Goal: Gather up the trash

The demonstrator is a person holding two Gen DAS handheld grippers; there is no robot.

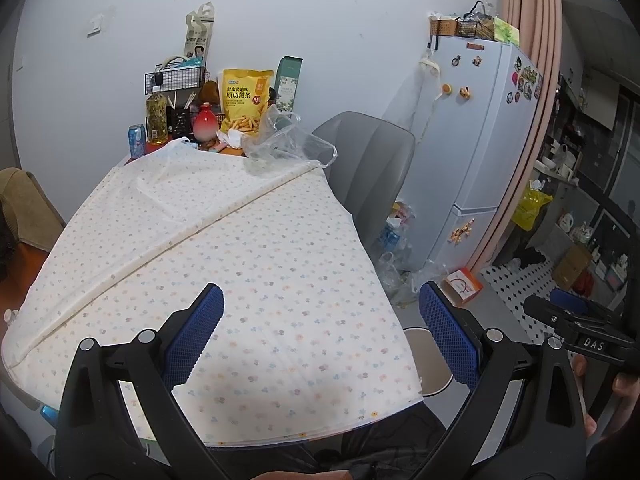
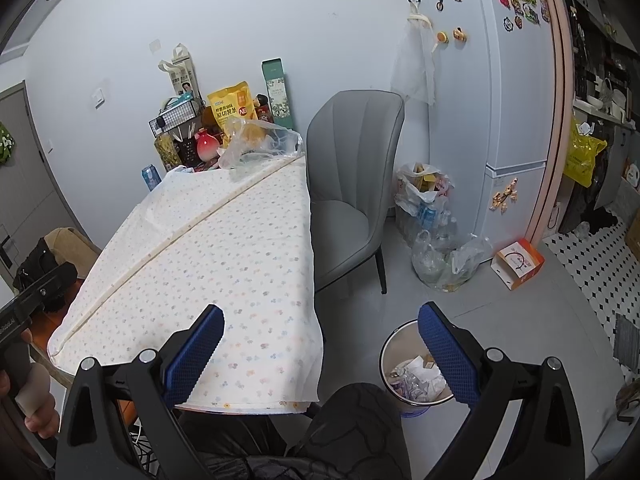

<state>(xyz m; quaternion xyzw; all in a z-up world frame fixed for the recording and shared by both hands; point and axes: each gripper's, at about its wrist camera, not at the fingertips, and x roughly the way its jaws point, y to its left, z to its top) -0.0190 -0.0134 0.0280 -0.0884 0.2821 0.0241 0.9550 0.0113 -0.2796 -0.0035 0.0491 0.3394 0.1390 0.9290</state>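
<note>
- The left gripper (image 1: pixel 320 316), its blue-padded fingers spread wide and holding nothing, hangs above the near end of a table draped in a white, flower-dotted cloth (image 1: pixel 240 248).
- The right gripper (image 2: pixel 320 340) is just as wide and just as empty, poised off the table's right corner, near the round, pale waste bin (image 2: pixel 386 360) on the grey floor, where crumpled paper and wrappers already lie.
- The likeliest remaining trash, a crumpled clear plastic bag (image 1: pixel 280 144), sits at the table's far end, touching the cloth's raised fold and just in front of a yellow snack pouch (image 1: pixel 244 100); whether the crumpled bits beside it are trash too is hard to tell.
- The near stretch of cloth shows no litter, so the work left appears to lie well away from both tools.
- A grey upholstered chair (image 2: pixel 352 184) stands against the table's right side; bulging plastic bags (image 2: pixel 432 232) slump beside the white fridge (image 2: pixel 500 100), apparently earlier collections.
</note>
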